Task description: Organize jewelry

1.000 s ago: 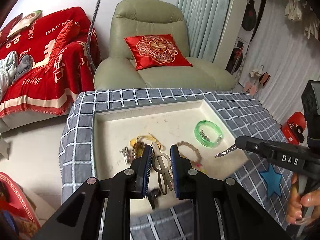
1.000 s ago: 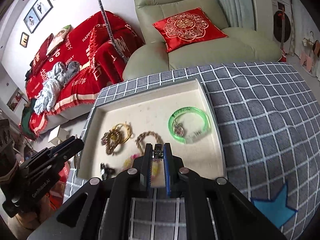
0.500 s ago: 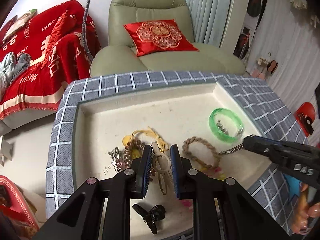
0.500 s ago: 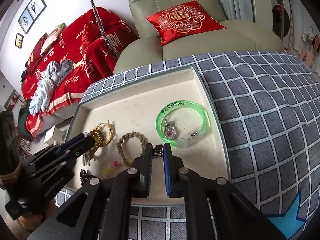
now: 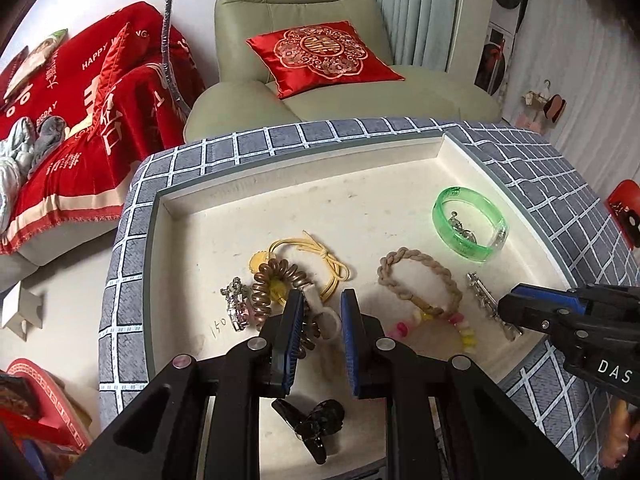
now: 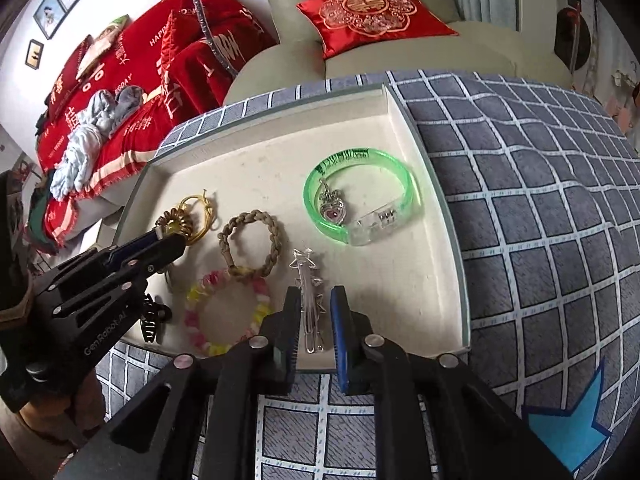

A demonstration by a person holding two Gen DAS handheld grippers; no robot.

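Jewelry lies in the cream tray point(image 6: 436, 208), where the right wrist view shows the right gripper point(image 6: 314, 320) opening around a silver star hair clip point(image 6: 310, 300), while only the left wrist view shows the left gripper point(image 5: 320, 316) clamping a pale beige clip point(image 5: 326, 318).

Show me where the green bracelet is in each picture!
Left wrist view: the green bracelet lies at the right, far side of the tray.
Right wrist view: green bracelet above centre, near the tray's right wall.
Shared landmark: the braided tan bracelet lies beside it.
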